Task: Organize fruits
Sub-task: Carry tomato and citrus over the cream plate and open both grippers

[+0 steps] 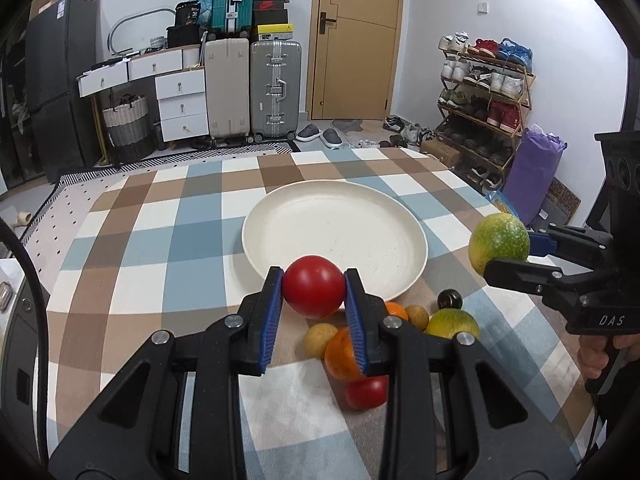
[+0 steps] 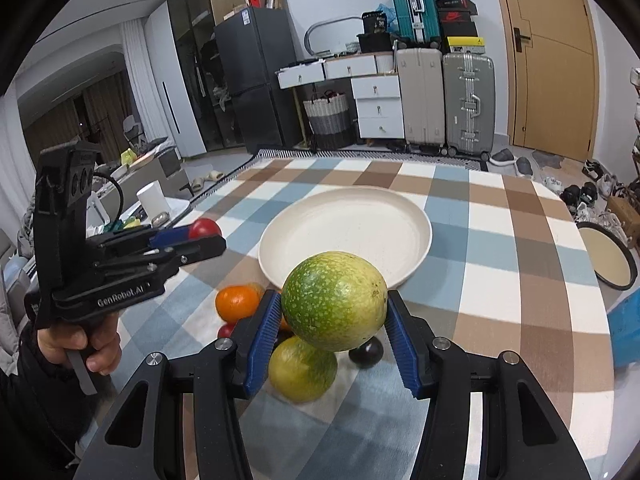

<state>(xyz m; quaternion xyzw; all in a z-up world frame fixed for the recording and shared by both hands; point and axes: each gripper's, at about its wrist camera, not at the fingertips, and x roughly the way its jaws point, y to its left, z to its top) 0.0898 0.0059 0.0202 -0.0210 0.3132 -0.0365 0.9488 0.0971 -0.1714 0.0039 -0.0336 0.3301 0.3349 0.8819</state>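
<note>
My left gripper [image 1: 313,288] is shut on a red tomato [image 1: 313,286] and holds it above the table, just before the near rim of the empty cream plate [image 1: 336,208]. My right gripper [image 2: 334,308] is shut on a green-yellow speckled fruit [image 2: 334,300], held above the fruit pile; it also shows in the left wrist view [image 1: 499,242], right of the plate. On the cloth below lie an orange [image 1: 340,354], another red tomato [image 1: 366,392], small yellow-brown fruits [image 1: 320,338], a second green-yellow fruit [image 2: 302,368] and a dark fruit [image 2: 366,352].
The table has a checked brown, blue and white cloth [image 1: 160,240]. Its far edge faces suitcases [image 1: 276,88], white drawers and a door. A shoe rack [image 1: 484,92] stands at the right. A round tray [image 2: 612,256] lies beyond the table's right edge.
</note>
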